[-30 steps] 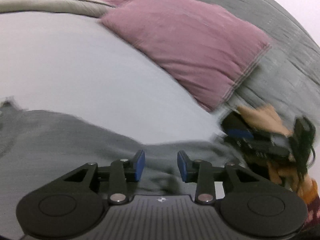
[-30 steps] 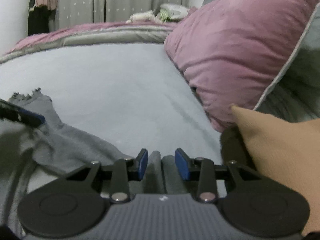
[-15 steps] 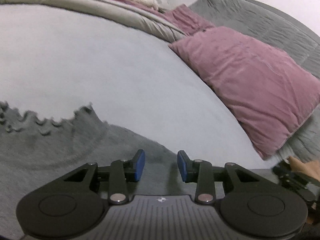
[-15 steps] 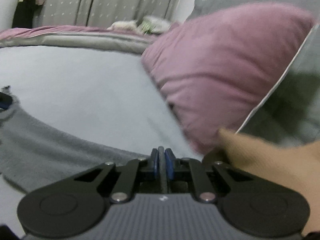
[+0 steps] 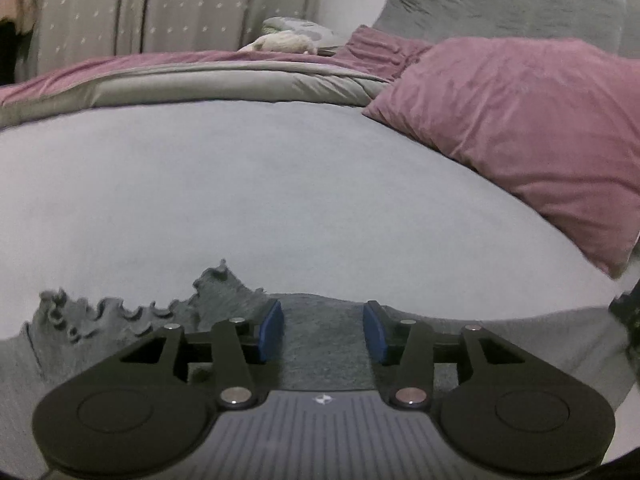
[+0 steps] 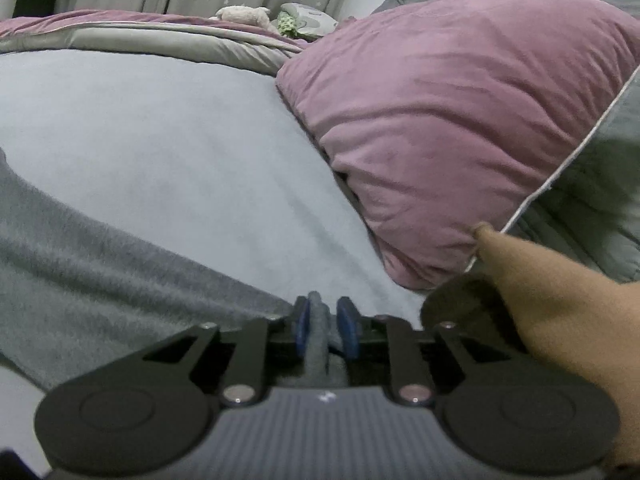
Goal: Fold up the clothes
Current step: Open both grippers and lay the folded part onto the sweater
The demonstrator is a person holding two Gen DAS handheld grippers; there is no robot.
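A grey knit garment [image 5: 324,340] with a ruffled edge [image 5: 100,312] lies on the pale sheet [image 5: 260,192]. My left gripper [image 5: 323,330] is open, its blue pads [image 5: 270,330] straddling the cloth just behind the garment's far edge. In the right wrist view the same grey garment [image 6: 100,272] stretches away to the left. My right gripper [image 6: 323,330] is shut on a pinched fold of it, which sticks up between the blue pads [image 6: 348,332]. A tan sleeve [image 6: 560,320] shows at the right.
A mauve pillow [image 5: 520,132] lies to the right, close to the right gripper [image 6: 440,120]. A grey headboard cushion [image 5: 520,8] stands behind it. A folded mauve and grey duvet [image 5: 180,76] with soft toys [image 5: 284,42] runs along the far side before spotted curtains [image 5: 160,4].
The right gripper closed on a fold of the grey garment and drew it taut. The left gripper swung left along the garment to near the ruffled edge and stayed open.
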